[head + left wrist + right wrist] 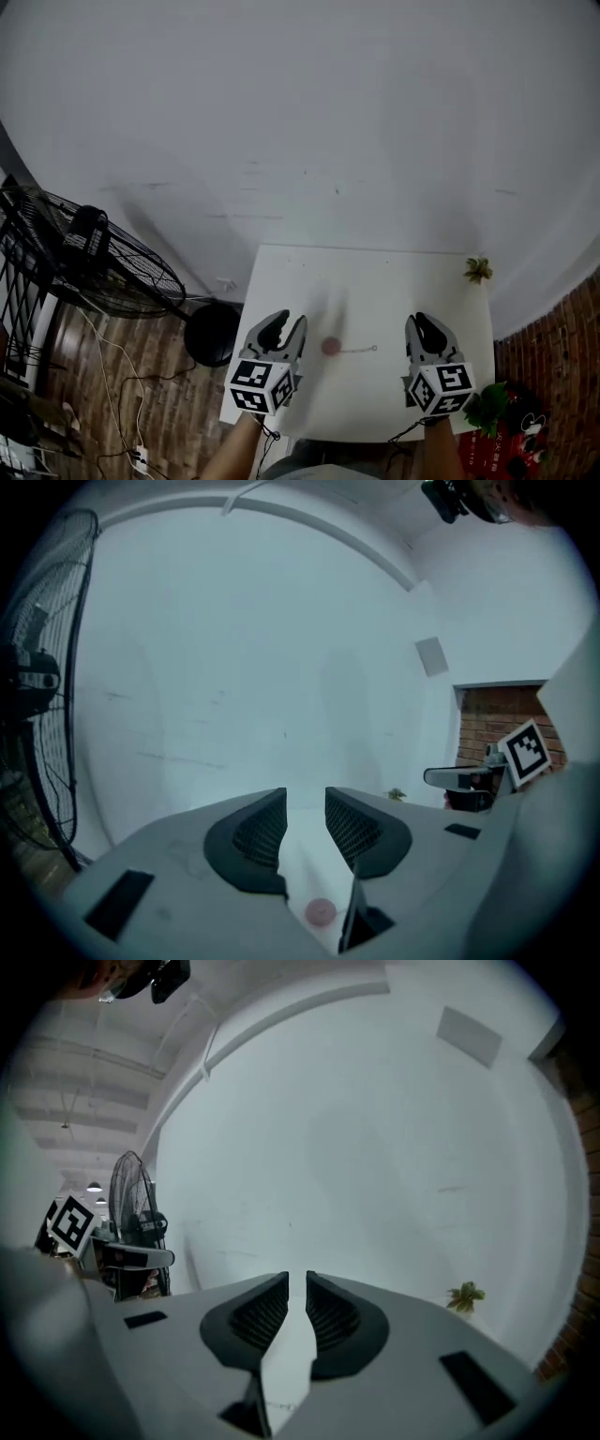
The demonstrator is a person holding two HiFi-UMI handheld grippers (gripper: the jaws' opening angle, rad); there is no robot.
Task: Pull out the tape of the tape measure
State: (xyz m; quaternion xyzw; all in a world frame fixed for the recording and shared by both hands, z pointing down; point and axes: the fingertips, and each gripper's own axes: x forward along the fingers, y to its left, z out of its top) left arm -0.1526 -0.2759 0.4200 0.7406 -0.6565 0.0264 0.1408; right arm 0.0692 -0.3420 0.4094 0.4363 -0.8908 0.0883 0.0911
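Tape measure (330, 347) on bench (375, 277) between two empty tools.
It lies nearer left tool (291, 321), jaws half apart; its tail (361, 350) points right toward right tool (427, 322), jaws nearly together.

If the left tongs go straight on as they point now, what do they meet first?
Probably the white wall. The left tongs point over the table and the tape measure; nothing else shows in that line, but depth is unclear.

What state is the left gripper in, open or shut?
Open: the left gripper has its jaws apart with nothing between them; the pink tape measure lies below.
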